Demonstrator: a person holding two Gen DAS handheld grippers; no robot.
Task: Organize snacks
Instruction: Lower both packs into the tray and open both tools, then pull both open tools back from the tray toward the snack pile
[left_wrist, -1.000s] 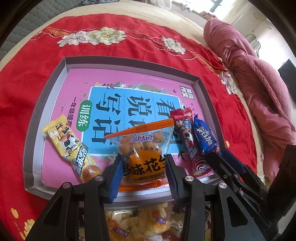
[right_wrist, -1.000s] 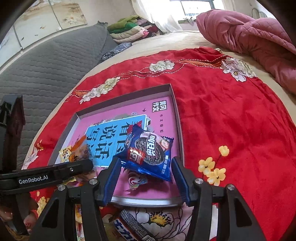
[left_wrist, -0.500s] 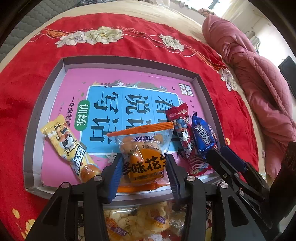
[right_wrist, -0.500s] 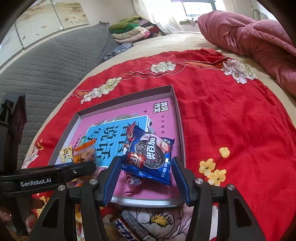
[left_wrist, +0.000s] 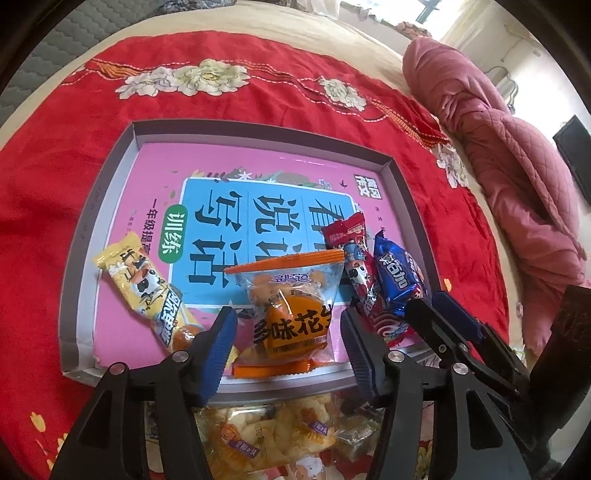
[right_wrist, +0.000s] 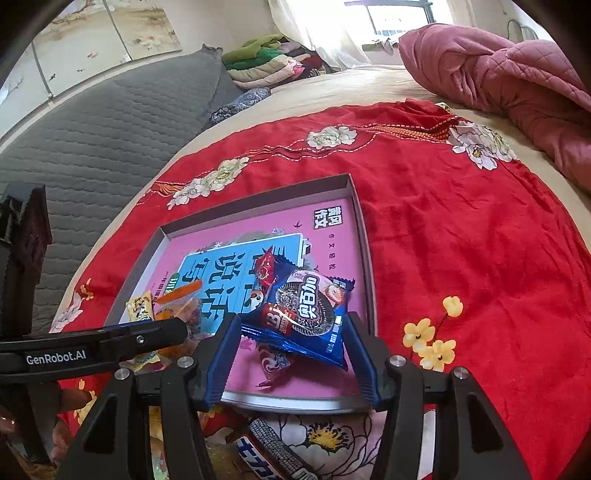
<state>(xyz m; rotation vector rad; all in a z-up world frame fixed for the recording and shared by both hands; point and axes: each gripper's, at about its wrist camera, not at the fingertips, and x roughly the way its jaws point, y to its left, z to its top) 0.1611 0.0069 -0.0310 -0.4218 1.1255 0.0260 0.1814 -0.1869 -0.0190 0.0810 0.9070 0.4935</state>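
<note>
Starting at the left edge of the grey tray (left_wrist: 110, 184), there's the yellow snack bar (left_wrist: 146, 290) lying flat on the pink book cover (left_wrist: 155, 173), already parked. Moving across, the left gripper (left_wrist: 288, 332) is the story: its jaws are opening right now, and the orange peanut packet (left_wrist: 291, 306) sits between them, bottom seam down by the tray's near rim. In the left wrist view a sliver of gap shows on each side of the packet, so the pads look clear of it, a release in progress by my reading. To do this well, let the jaws spread fully before drawing back, and pull straight out along the fingers so the blue pads don't drag the crinkly film out over the rim. Next along, the red candy wrapper (left_wrist: 354, 266) lies touching the packet's right side, so no sideways swing on the way out. Further right, the right gripper (right_wrist: 291, 339) is clamped on the blue Oreo pack (right_wrist: 306, 314), the pads pressing both edges and the pack held tilted above the tray's near right corner, over the tail of that red wrapper. It wants setting down just beside the red one, flat on bare pink, then letting go. Below both grippers, outside the tray, a clear bag of puffed snacks (left_wrist: 266, 432) and a blue-and-white striped bar (right_wrist: 266, 458) wait on the red cloth (right_wrist: 480, 240), so the sorting looks well short of finished.
</note>
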